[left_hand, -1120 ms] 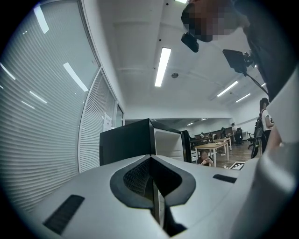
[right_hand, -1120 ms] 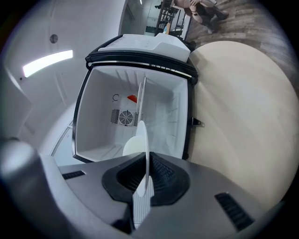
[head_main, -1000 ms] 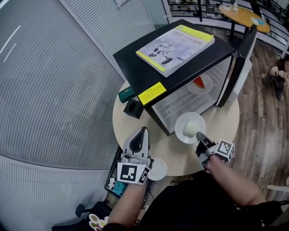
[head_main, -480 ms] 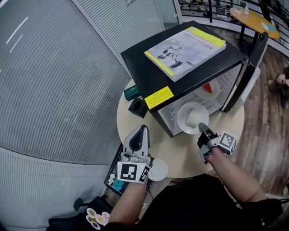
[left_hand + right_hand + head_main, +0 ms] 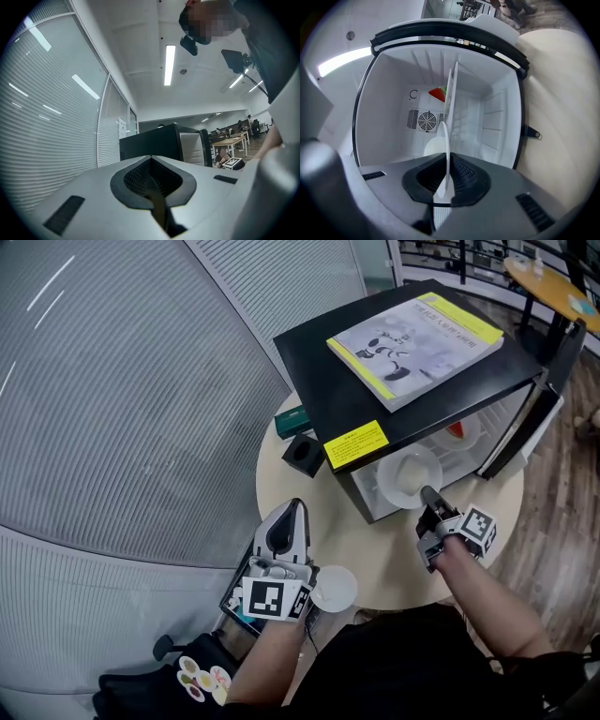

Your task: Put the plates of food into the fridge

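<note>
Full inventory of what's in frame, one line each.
table: 1, beige, under the fridge
fridge: 1, black, white inside, on the table, door open
book: 1, grey with yellow edge, on the fridge top
sticker: 1, yellow, fridge's front top edge
small box: 1, green, on the table, left of fridge
cube: 1, black, beside the small box
plate of pale food: 1, white, at the fridge opening
plate with red food: 1, white, deeper inside the fridge
small dish: 1, white, table's near edge
left gripper: 1, grey, jaws together, empty
right gripper: 1, grey, shut on the plate of pale food
</note>
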`<state>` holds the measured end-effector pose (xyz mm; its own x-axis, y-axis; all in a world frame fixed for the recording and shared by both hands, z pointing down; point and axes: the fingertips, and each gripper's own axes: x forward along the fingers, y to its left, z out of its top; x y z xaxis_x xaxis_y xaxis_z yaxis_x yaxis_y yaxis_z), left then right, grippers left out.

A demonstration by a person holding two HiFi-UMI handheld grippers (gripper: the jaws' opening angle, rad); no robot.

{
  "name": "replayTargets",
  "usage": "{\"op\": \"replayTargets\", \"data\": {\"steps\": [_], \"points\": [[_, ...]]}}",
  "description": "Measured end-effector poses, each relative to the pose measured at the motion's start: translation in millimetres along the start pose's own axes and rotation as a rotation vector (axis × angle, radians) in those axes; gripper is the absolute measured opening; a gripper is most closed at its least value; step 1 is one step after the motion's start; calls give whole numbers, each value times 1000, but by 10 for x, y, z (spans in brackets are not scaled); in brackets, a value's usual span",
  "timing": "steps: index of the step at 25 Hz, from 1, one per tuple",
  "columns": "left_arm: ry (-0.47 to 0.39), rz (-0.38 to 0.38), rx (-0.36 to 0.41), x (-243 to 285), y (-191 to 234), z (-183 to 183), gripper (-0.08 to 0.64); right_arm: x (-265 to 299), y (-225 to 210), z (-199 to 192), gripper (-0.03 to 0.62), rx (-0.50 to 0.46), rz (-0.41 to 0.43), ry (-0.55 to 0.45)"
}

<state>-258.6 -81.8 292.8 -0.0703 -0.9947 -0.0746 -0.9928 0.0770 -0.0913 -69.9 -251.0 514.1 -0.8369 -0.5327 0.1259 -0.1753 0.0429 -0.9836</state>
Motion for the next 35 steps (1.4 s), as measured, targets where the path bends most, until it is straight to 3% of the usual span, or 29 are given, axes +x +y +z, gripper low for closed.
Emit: {"op": "replayTargets", "data": {"steps": [25, 28, 31, 33, 35], "points": [[31, 49, -22, -39, 324, -151, 2, 462, 99, 159, 24, 85, -81, -67], [32, 48, -30, -31, 318, -166, 2, 464, 119, 159, 23, 57, -85, -57], [32, 46, -33, -30, 296, -165, 2, 454, 178, 150, 26, -35, -78, -28], [31, 47, -32, -37, 285, -161, 2, 421, 203, 137, 90, -76, -79, -15], [31, 52, -30, -56, 281, -163, 2, 348, 155, 145, 101, -78, -101, -22]]}}
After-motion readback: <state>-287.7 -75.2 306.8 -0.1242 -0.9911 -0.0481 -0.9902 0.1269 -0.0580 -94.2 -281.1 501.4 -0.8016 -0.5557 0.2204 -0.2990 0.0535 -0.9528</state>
